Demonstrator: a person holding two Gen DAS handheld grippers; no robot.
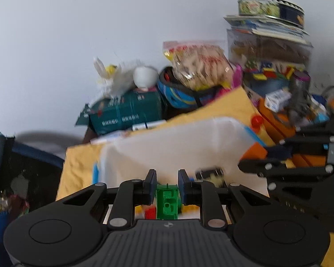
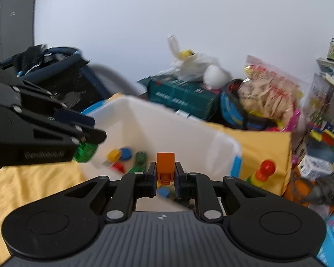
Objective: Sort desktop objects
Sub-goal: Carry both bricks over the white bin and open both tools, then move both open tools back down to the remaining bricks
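My left gripper (image 1: 167,185) is shut on a green brick (image 1: 167,202) and holds it over the near edge of a white bin (image 1: 178,146). My right gripper (image 2: 165,173) is shut on an orange brick (image 2: 165,165) above the same bin (image 2: 167,124). In the right wrist view the left gripper (image 2: 86,140) enters from the left with the green brick (image 2: 85,152) under its tips. In the left wrist view the right gripper (image 1: 245,162) enters from the right with the orange brick (image 1: 255,152). Several coloured blocks (image 2: 120,158) lie on the bin floor.
The bin sits on a yellow cloth (image 2: 33,184). Behind it are a green box (image 2: 182,98), a snack bag (image 2: 269,93), a blue helmet (image 2: 231,109) and a stacked clutter of toys (image 1: 273,71). A red-topped stacking toy (image 2: 263,172) stands right of the bin. A dark pram (image 2: 62,75) is at left.
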